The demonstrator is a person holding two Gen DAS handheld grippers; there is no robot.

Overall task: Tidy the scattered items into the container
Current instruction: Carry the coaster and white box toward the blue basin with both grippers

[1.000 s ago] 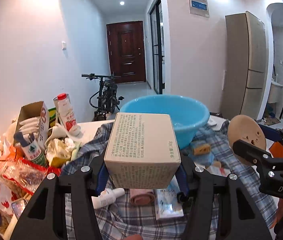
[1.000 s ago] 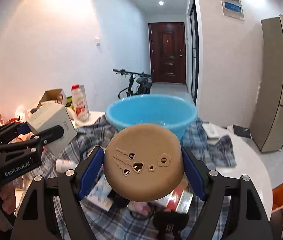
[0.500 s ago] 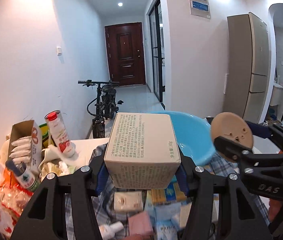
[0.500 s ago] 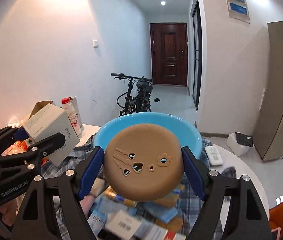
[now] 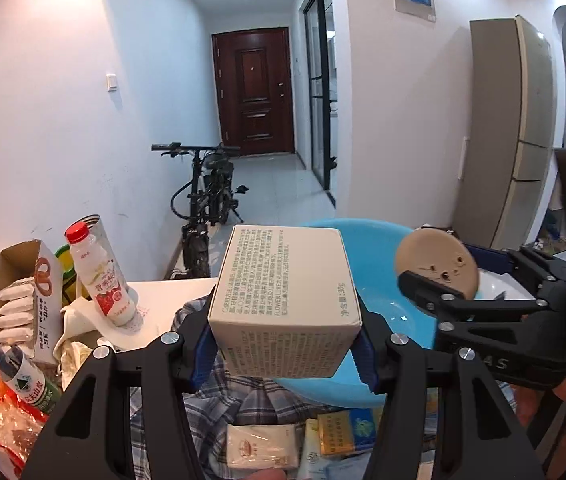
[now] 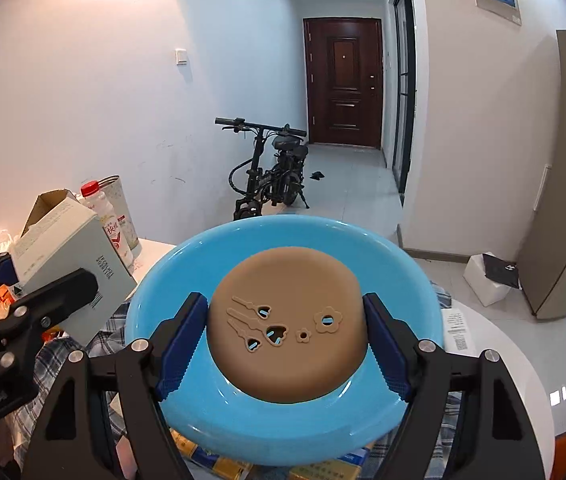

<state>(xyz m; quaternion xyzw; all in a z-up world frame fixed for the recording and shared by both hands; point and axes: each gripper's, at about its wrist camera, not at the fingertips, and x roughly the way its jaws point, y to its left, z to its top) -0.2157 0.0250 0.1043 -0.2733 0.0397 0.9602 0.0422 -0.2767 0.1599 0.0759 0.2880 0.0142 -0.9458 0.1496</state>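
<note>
Left gripper (image 5: 285, 354): blue pads clamped on cream printed carton (image 5: 283, 300), centre of left wrist frame, held at near rim of blue basin (image 5: 379, 304).
Right gripper (image 6: 285, 350): clamped on round tan lid-shaped piece (image 6: 287, 330) with cut-out holes, centre of right wrist frame, held over basin interior.
Lower frame: packets (image 5: 261, 446) on plaid cloth (image 5: 251, 400).
Left side: red-capped drink bottle (image 5: 97, 276), open cardboard box (image 5: 29, 296).

Blue basin (image 6: 155, 300), tan disc (image 6: 287, 332), white printed box (image 5: 283, 300), plaid cloth (image 5: 219, 400)
</note>
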